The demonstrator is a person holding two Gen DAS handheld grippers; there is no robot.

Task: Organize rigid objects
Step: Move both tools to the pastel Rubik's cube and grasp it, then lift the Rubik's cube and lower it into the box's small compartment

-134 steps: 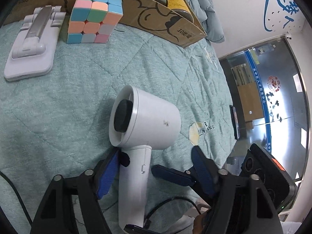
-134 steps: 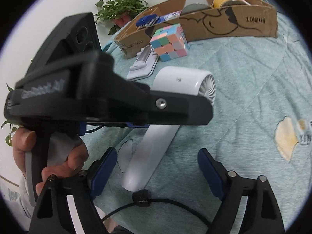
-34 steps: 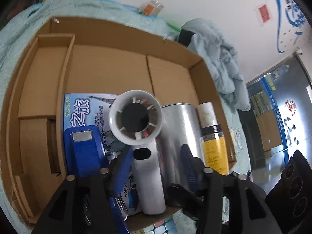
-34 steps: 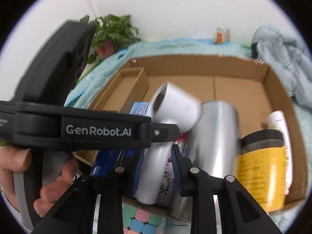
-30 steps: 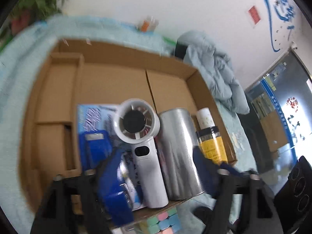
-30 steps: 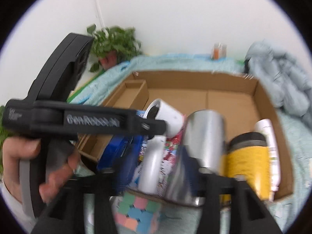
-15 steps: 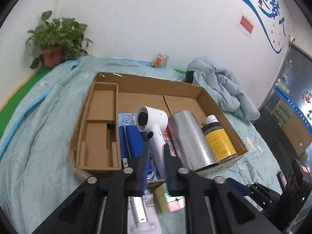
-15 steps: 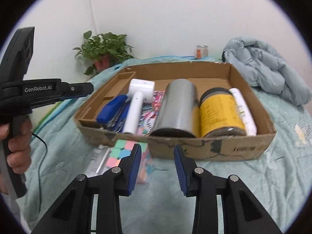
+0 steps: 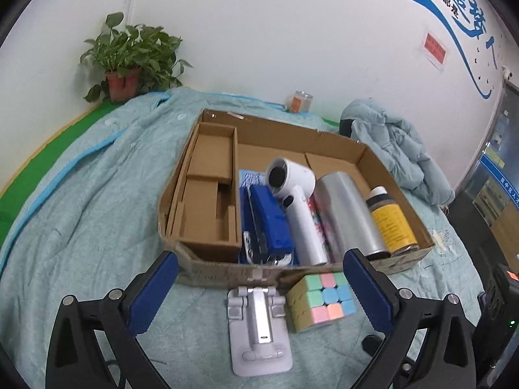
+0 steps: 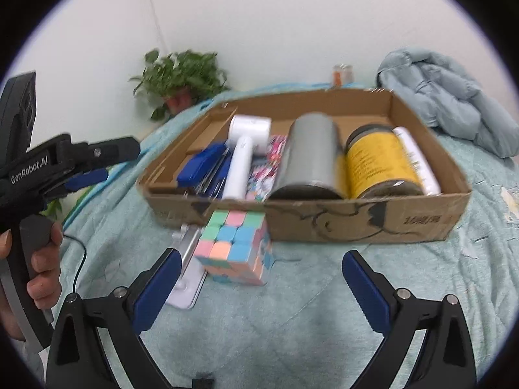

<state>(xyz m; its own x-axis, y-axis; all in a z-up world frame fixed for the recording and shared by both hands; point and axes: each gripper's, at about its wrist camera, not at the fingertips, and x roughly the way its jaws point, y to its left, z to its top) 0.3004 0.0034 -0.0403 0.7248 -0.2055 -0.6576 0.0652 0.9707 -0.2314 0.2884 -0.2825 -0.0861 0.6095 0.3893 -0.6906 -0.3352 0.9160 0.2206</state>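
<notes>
A cardboard box (image 9: 373,159) sits mid-bed on a teal quilt (image 9: 81,227). Its right half is packed side by side with a blue stapler (image 9: 269,223), white dryer (image 9: 298,207), silver can (image 9: 347,214) and yellow jar (image 9: 392,223), leaving no gaps between them. The back of the box and its left cardboard compartments (image 9: 211,194) are open. Tight against the box's near wall lie a phone stand (image 9: 259,324) and a cube (image 9: 321,301), touching each other. The quilt left of the box and along the bed's near edge is bare. A heaped jacket (image 9: 399,152) blocks the far right corner; a plant (image 9: 129,61) stands at the far left corner.
</notes>
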